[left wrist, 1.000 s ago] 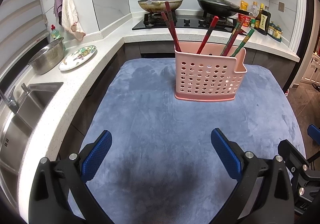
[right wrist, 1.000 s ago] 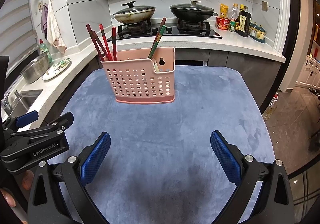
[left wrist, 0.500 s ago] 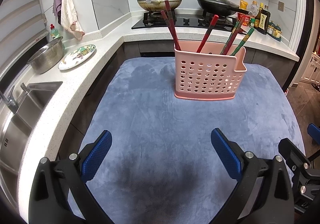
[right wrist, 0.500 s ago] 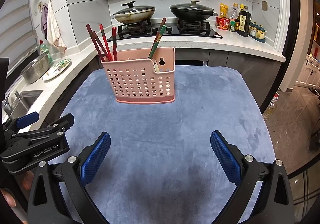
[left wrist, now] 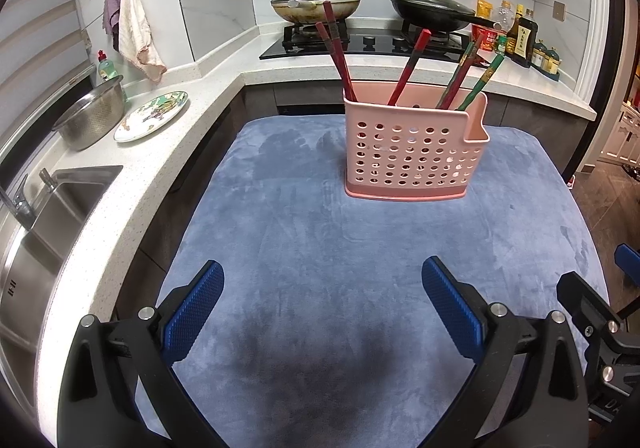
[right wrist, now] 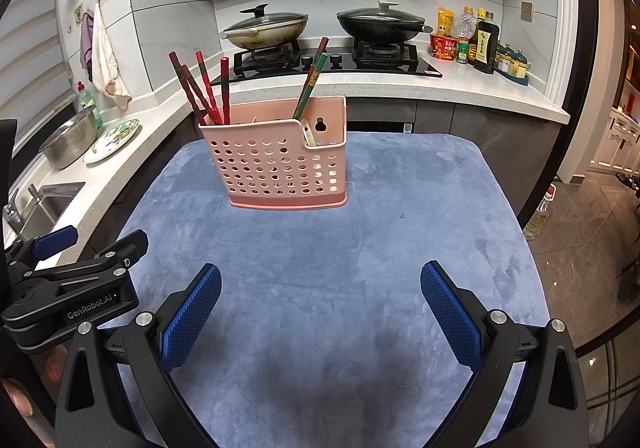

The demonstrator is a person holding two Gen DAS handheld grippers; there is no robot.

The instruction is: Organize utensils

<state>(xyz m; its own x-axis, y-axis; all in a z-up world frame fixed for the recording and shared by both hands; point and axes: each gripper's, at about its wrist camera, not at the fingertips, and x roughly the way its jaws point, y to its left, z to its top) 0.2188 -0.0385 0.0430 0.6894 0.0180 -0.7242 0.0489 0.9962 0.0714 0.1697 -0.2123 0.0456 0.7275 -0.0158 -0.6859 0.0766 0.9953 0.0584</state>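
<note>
Left gripper [left wrist: 322,298] and right gripper [right wrist: 320,298]: fingers spread apart, nothing held. The perforated pink plastic utensil basket [right wrist: 280,164] stands upright well ahead of both, right of left fingers, left of right fingers. Red and green chopsticks [left wrist: 408,68] stand inside, near vertical. Neither gripper appears nearer.

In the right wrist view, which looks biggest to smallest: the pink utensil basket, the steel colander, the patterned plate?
1. Pink utensil basket, clearly largest.
2. Steel colander and patterned plate look alike in size; both sit farther away, so I won't rank them.
</note>
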